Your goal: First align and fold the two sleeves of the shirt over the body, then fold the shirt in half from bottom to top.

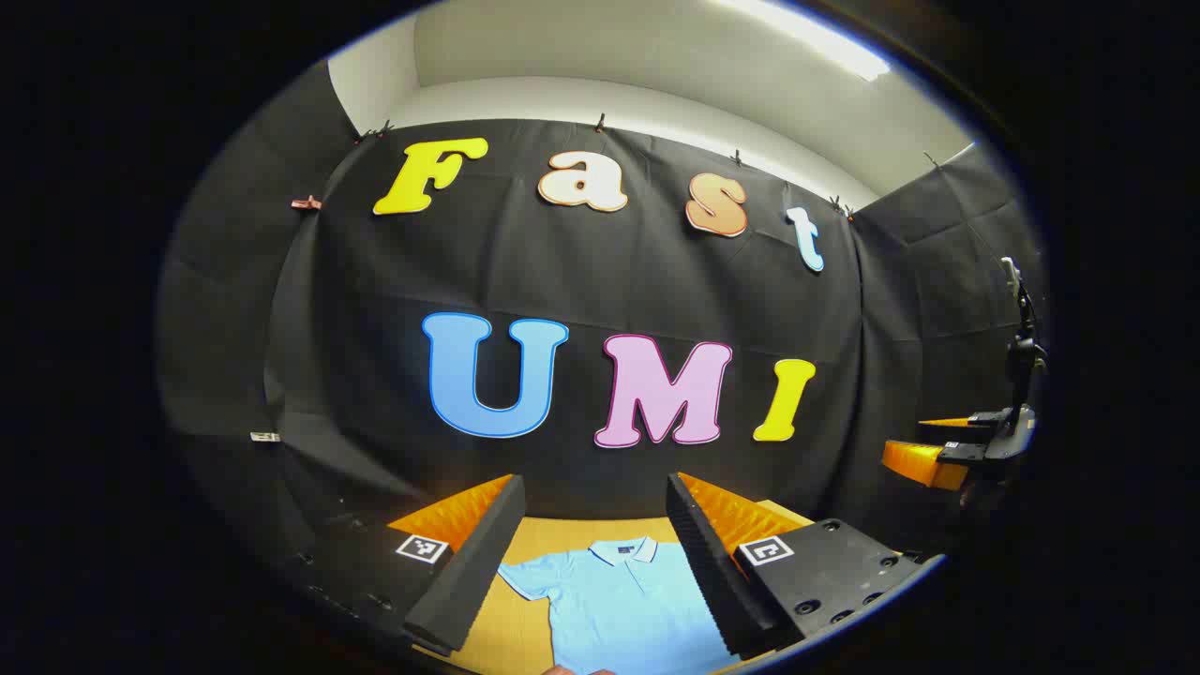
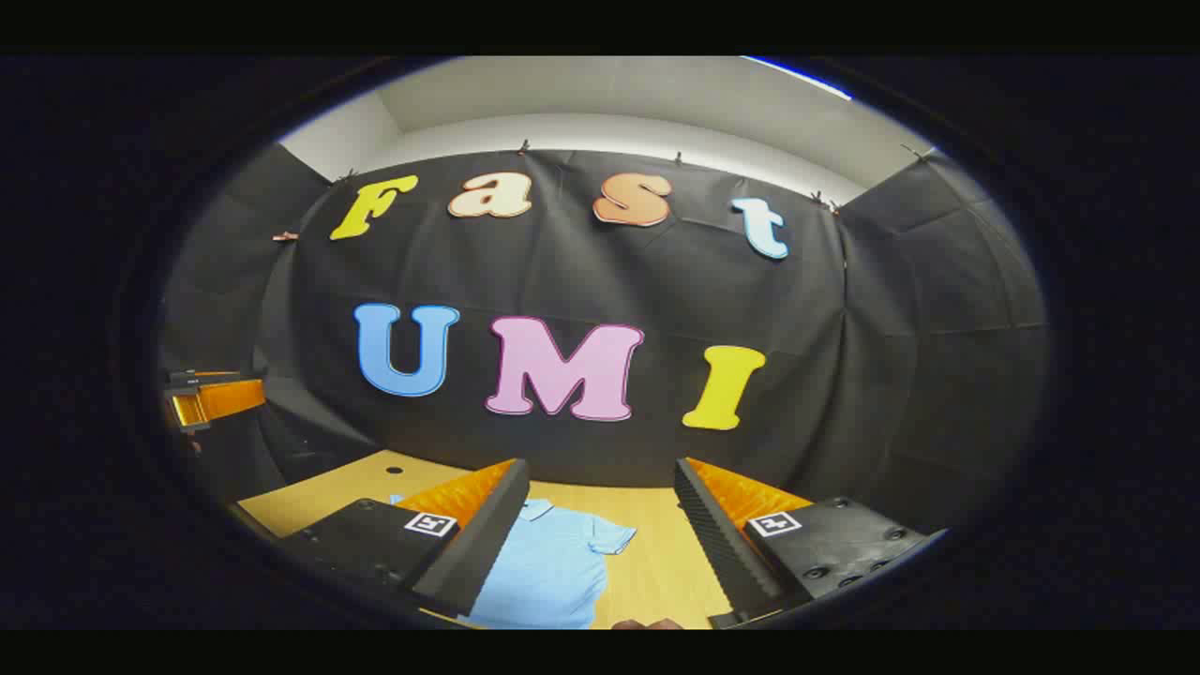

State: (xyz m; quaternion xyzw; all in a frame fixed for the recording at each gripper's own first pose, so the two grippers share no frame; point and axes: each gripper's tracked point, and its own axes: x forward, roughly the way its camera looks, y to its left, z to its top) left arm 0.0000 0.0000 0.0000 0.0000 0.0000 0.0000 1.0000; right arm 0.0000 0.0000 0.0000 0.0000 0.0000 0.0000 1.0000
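left gripper (image 1: 591,572): black bolted finger bodies | square black-and-white marker on each | ridged inner pads | right gripper (image 2: 600,553): same build, same markers

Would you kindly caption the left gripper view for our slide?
Left gripper held open above a light blue polo shirt lying flat, sleeves unfolded, on the wooden table.

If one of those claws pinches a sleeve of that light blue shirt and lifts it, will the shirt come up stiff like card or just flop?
Probably flop. The shirt lies flat and thin on the wooden table, so it looks like soft cloth; a lifted sleeve would likely droop and drag the body along. It also seems light, and might slide on the smooth tabletop.
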